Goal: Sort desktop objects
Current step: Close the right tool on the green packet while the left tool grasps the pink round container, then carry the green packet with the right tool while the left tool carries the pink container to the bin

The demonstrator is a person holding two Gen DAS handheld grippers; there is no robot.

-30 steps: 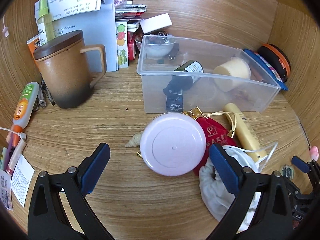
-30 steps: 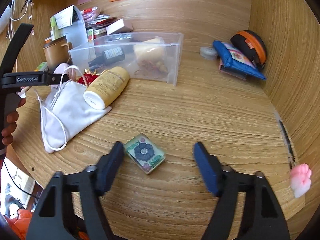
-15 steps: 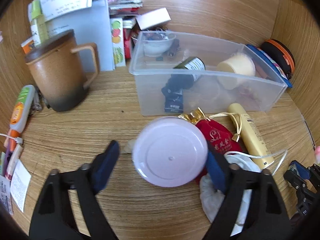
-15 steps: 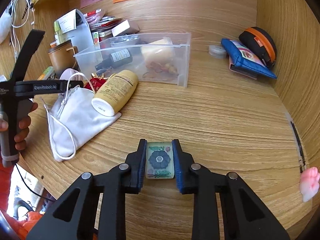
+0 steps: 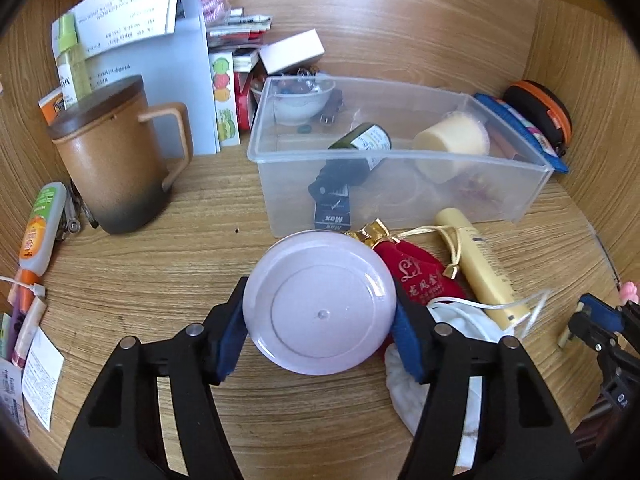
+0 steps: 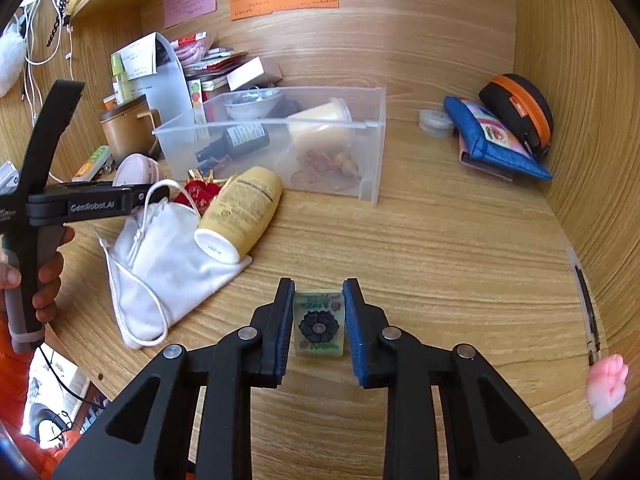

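Note:
A round pale pink box lies flat on the wooden desk in the left wrist view. My left gripper has it between its jaws, which are closing, and both blue pads touch its rim. In the right wrist view my right gripper is shut on a small green tile with a dark flower, low over the desk. A clear plastic bin stands behind, holding a dark bottle, a cream cup and a bowl. The right gripper shows at the far right of the left view.
A brown lidded mug stands at the left. A red pouch, a yellow tube and a white drawstring bag lie beside the pink box. A blue pouch and black-orange case rest against the right wall.
My left gripper closed from wide open onto the pink box. My right gripper closed on the flower tile, which turned square between the pads.

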